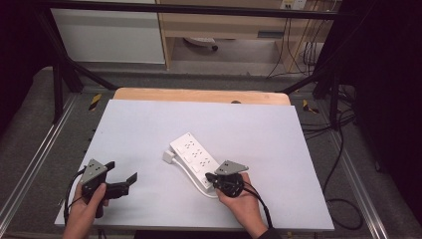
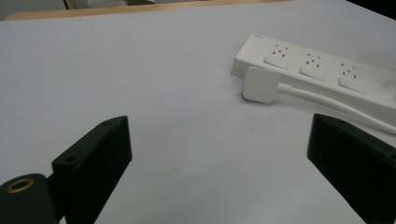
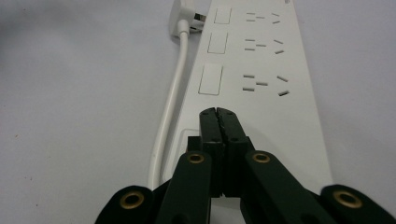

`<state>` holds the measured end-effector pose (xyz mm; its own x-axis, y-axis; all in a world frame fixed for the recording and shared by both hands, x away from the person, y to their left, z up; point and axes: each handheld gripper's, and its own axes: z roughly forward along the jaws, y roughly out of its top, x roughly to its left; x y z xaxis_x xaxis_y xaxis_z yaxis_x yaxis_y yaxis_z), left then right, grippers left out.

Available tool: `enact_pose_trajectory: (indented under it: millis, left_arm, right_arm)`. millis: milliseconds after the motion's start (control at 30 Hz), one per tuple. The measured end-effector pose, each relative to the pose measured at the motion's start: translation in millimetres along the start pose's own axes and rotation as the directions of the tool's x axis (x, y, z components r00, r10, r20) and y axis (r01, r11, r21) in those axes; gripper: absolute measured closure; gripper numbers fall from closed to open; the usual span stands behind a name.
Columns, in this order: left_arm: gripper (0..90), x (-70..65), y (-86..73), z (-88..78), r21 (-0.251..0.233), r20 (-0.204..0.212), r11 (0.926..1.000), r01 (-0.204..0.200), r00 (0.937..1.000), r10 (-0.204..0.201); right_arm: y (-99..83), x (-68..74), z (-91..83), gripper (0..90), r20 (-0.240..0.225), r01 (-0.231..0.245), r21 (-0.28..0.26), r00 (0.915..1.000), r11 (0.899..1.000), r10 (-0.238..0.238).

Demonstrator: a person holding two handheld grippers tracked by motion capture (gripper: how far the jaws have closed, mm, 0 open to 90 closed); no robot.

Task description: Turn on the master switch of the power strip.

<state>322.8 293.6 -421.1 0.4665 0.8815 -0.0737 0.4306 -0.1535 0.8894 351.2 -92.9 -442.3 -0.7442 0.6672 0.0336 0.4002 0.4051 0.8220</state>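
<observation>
1. The counter (image 1: 149, 129), under a pale sheet, spreads across my high view.
2. On it lies a white power strip (image 1: 195, 162), right of centre, its long axis running diagonally from the near right, under my right hand, to the far left. I can read no brand or lettering on it.
3. My left claw (image 1: 123, 182) rests at the near left with jaws wide apart and nothing between them, well apart from the strip.
4. My right claw (image 3: 218, 122) has its jaws pressed together, tips over the strip's near end.
5. The white plug (image 2: 260, 84) lies just beside the strip's far end, its cord (image 3: 170, 107) running along one side.
</observation>
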Motion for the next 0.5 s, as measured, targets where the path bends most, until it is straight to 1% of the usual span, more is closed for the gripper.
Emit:
enact_pose_trajectory:
  millis: [500]
  left_arm:
    - [6.4,0.2,0.1,0.0,-0.001,0.001,1.0,0.0,1.0,0.0]
  right_arm:
    - [0.0,-0.5,0.8,90.0,-0.006,0.003,-0.006,1.0,1.0,-0.003]
